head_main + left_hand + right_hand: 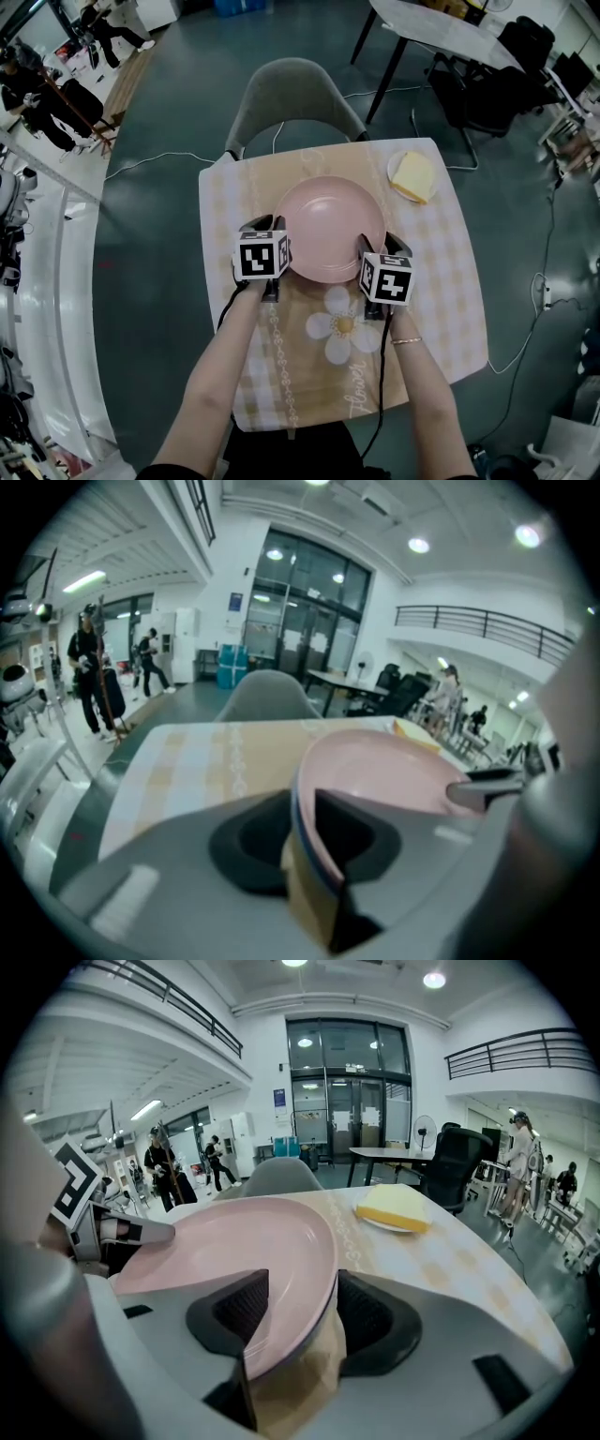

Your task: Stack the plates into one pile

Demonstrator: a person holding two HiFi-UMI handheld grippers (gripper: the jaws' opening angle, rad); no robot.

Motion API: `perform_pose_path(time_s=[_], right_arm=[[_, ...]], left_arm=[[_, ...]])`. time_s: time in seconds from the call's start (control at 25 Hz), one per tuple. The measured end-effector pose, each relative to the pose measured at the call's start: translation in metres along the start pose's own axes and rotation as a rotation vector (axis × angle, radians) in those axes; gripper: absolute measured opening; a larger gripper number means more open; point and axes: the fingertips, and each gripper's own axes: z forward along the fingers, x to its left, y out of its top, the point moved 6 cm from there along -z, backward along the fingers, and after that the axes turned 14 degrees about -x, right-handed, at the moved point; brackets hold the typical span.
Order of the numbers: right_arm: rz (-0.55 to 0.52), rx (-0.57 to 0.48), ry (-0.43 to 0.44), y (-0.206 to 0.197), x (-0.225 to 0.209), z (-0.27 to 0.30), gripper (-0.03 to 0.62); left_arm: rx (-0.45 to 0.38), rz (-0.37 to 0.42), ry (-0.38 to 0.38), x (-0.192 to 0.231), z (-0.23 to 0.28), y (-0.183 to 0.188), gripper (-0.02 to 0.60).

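From the head view, the left gripper and the right gripper are flanking the pink plate. The plate is lying over the checked table directly between them, its near rim reaching into both sets of jaws. A small white plate carrying a yellow block is sitting well beyond the right gripper, off to its right. A grey chair is standing past the table's far edge.

In the left gripper view, the left gripper is clamping the plate's rim, its pads pressing from both sides. A bluish edge is showing just under the pink.

In the right gripper view, the right gripper is holding its jaws wide apart. The plate's rim is passing loosely between them, and the yellow block is lying ahead and to the right.
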Motion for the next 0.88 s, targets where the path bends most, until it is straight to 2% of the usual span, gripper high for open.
perform_pose_path(time_s=[0.56,0.88], right_arm=[[0.005,-0.174,0.002,0.035,0.002,-0.031,0.207],[-0.01,-0.287,0.004,0.057,0.009,-0.064,0.113]], left_arm=[[-0.094,-0.005,-0.033,-0.012,-0.029,0.026,0.069],[-0.183,0.033,-0.065,-0.02,-0.056,0.05,0.028]])
